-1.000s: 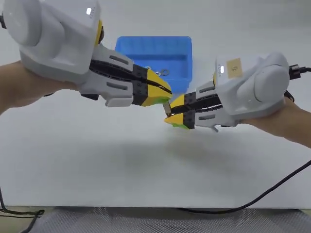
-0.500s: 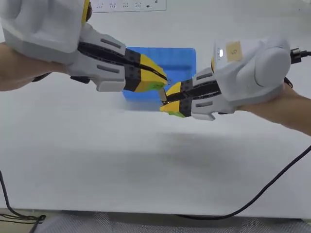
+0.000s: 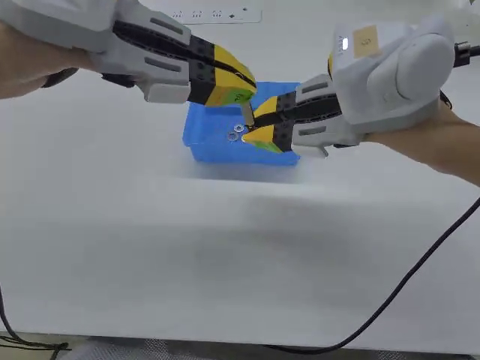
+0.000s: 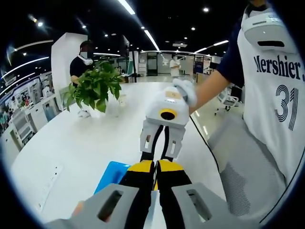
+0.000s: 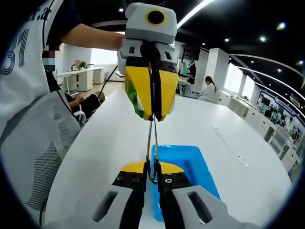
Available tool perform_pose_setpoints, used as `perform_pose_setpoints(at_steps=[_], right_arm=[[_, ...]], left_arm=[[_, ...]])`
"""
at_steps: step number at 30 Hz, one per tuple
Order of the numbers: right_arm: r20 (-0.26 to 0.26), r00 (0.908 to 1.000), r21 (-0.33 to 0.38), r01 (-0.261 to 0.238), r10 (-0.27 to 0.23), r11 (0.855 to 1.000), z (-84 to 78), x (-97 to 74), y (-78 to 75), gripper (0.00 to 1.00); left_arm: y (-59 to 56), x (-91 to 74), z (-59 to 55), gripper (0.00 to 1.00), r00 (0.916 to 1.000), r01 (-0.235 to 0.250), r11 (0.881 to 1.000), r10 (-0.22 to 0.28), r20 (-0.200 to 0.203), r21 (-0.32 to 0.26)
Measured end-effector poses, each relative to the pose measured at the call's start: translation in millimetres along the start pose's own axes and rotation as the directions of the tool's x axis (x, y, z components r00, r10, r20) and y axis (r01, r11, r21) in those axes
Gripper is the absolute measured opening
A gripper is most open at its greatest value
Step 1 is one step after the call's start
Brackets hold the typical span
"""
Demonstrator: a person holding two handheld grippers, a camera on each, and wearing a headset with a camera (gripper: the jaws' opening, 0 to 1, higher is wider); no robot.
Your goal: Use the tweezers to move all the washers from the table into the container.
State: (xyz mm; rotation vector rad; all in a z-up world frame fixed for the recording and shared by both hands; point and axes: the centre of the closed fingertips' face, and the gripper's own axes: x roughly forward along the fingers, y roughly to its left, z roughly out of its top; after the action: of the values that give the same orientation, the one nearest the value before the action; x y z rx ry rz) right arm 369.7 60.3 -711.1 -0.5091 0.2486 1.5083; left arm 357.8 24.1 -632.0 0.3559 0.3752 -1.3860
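Observation:
A pair of metal tweezers (image 3: pixel 246 112) (image 5: pixel 151 143) spans the short gap between my two grippers. My left gripper (image 3: pixel 241 88) (image 5: pixel 153 117) comes in from the upper left and is shut on one end. My right gripper (image 3: pixel 253 129) (image 5: pixel 152 174) comes in from the right, just below, and is shut on the other end. Both sets of yellow tips hang over the blue container (image 3: pixel 202 144) (image 5: pixel 183 160). A few small washers (image 3: pixel 237 133) lie inside it, just left of the right gripper's tips.
The white table (image 3: pixel 225 247) stretches wide and bare in front of the container. A black cable (image 3: pixel 420 262) trails from the right gripper across the table's right side. A white power strip (image 3: pixel 214 13) lies at the back. A potted plant (image 4: pixel 93 88) stands farther off.
Both grippers, still tip to tip, have moved away from me and now hang over the blue container. The head camera has shifted too. Washers in the container have come into sight.

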Motion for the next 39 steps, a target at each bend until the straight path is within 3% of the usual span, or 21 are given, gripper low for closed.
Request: perform_pose_setpoints(at_steps=[2, 4, 10, 14, 21, 25, 28, 34, 35, 39], right_arm=[[-0.004, 1.0000, -0.008, 0.003, -0.003, 1.000, -1.4, 0.6, -3.9, 0.10], [-0.014, 0.9998, -0.023, 0.011, -0.011, 1.000, -3.3, 0.4, -9.9, 0.10], [-0.023, 0.9996, -0.021, 0.017, -0.018, 1.000, -10.7, 6.6, -21.8, 0.10], [-0.030, 0.9992, -0.010, 0.026, -0.026, 1.000, -18.2, 9.9, -30.4, 0.10], [-0.056, 0.9984, 0.007, 0.005, -0.004, 1.000, -40.1, 22.8, -38.4, 0.10], [-0.061, 0.9981, 0.029, 0.007, -0.005, 1.000, -49.4, 29.7, -46.2, 0.10], [-0.072, 0.9974, 0.046, 0.003, 0.000, 0.999, -58.7, 35.7, -50.7, 0.10], [-0.100, 0.9949, 0.068, -0.008, 0.014, 0.998, -72.8, 45.1, -51.4, 0.10], [-0.101, 0.9947, 0.093, -0.009, 0.019, 0.996, -74.3, 45.6, -50.4, 0.10], [-0.093, 0.9955, 0.083, -0.009, 0.017, 0.997, -73.3, 46.3, -51.4, 0.10]], left_arm=[[6.2, 1.3, 0.0, 0.05, 0.9999, -0.013, 0.999, 0.013, -0.004, 0.042], [6.7, 3.8, -0.7, 0.06, 0.9999, 0.011, 0.999, -0.011, -0.004, 0.046], [24.4, 8.4, -9.5, 0.05, 0.9990, 0.029, 0.995, -0.025, -0.038, 0.099], [32.8, 13.7, -15.5, 0.05, 0.9990, 0.012, 0.991, -0.006, -0.043, 0.130], [42.5, 21.7, -34.4, 0.05, 0.9973, 0.050, 0.993, -0.043, -0.059, 0.109], [49.5, 24.6, -43.2, 0.05, 0.9979, 0.049, 0.992, -0.044, -0.048, 0.119], [58.0, 26.6, -53.5, 0.05, 0.9973, 0.050, 0.994, -0.045, -0.058, 0.092], [63.6, 33.3, -68.3, 0.05, 0.9954, 0.059, 0.996, -0.053, -0.080, 0.071], [64.2, 33.4, -68.2, 0.05, 0.9960, 0.059, 0.996, -0.055, -0.071, 0.062], [66.0, 34.0, -68.0, 0.05, 0.9963, 0.060, 0.997, -0.057, -0.064, 0.045]])
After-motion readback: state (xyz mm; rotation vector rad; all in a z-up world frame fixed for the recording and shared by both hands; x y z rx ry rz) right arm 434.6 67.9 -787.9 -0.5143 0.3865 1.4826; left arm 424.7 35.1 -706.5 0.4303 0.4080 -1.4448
